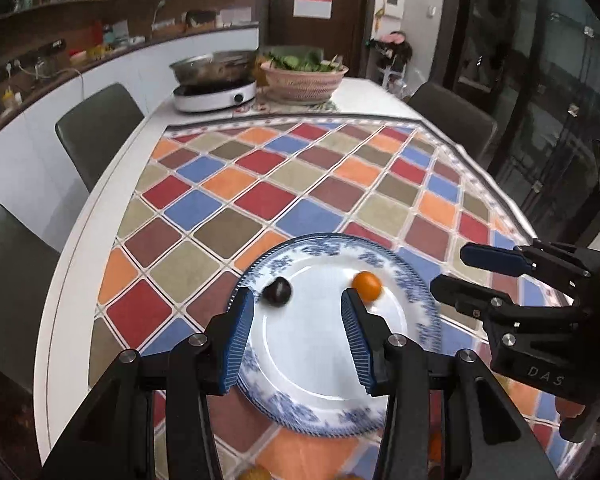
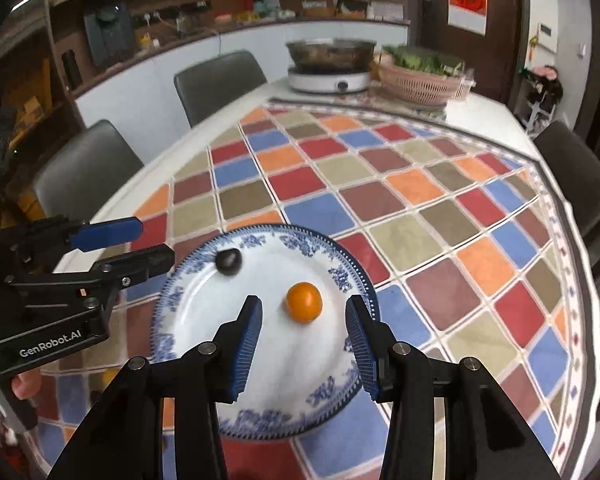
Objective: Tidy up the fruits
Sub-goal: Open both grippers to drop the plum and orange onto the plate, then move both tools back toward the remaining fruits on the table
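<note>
A blue-and-white plate [image 1: 336, 412] lies on the checked tablecloth, also in the right wrist view [image 2: 260, 420]. On it lie a small orange fruit [image 1: 367, 286] [image 2: 304, 302] and a dark round fruit [image 1: 276, 291] [image 2: 229, 260], apart from each other. My left gripper [image 1: 298, 300] is open and empty above the plate, between the two fruits; it also shows in the right wrist view [image 2: 156, 244]. My right gripper [image 2: 303, 310] is open and empty, its jaws on either side of the orange fruit and a little short of it; it also shows in the left wrist view [image 1: 448, 272].
At the table's far end stand an induction cooker with a steel pot [image 1: 214, 80] [image 2: 330, 66] and a pink basket of greens [image 1: 304, 78] [image 2: 420, 80]. Dark chairs [image 1: 100, 128] [image 2: 220, 84] line the table. Orange fruit bits [image 1: 256, 472] show at the bottom edge.
</note>
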